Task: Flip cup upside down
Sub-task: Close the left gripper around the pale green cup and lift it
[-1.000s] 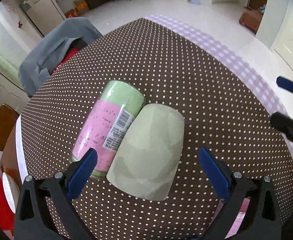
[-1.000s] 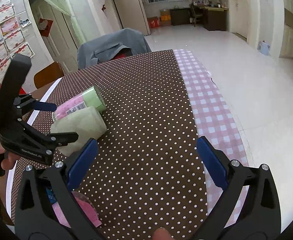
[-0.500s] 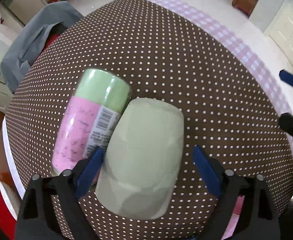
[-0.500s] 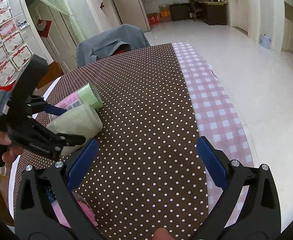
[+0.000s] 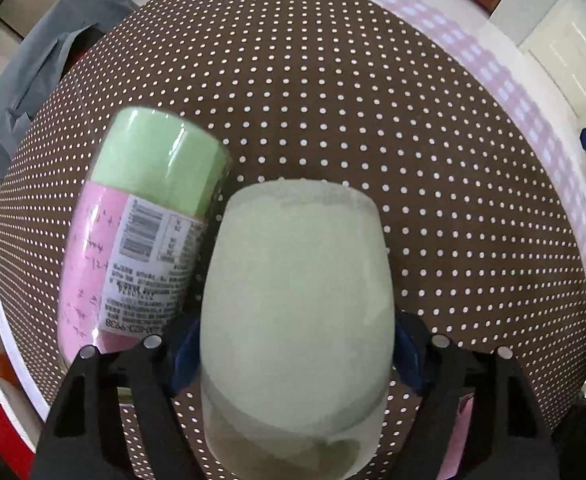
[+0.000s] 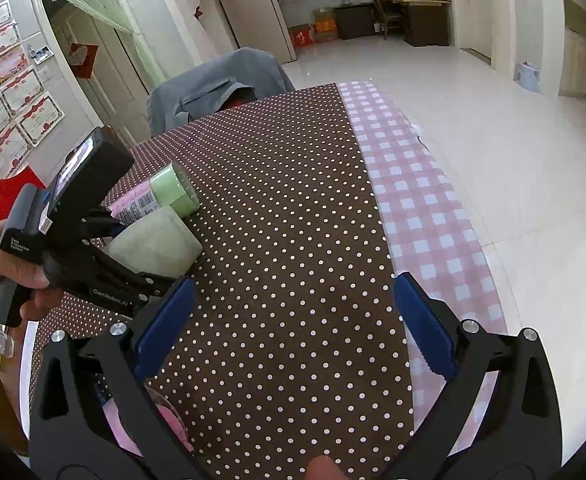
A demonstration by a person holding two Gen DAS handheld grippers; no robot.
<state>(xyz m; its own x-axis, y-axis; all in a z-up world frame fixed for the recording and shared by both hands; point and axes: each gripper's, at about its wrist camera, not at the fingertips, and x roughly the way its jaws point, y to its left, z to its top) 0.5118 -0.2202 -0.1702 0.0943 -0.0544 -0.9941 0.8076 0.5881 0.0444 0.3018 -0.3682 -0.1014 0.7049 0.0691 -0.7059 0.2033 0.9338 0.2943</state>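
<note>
Where dotted brown tablecloth [image 6: 277, 240] meets white floor [image 6: 473, 92] | left tool [image 5: 293, 344] pinching cup [image 5: 297, 300] | right tool [image 6: 289, 320] spread

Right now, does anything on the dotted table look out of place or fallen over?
Yes. The pale green cup and the pink-and-green labelled bottle both lie on their sides, side by side. The left gripper straddles the cup. No spill shows.
</note>
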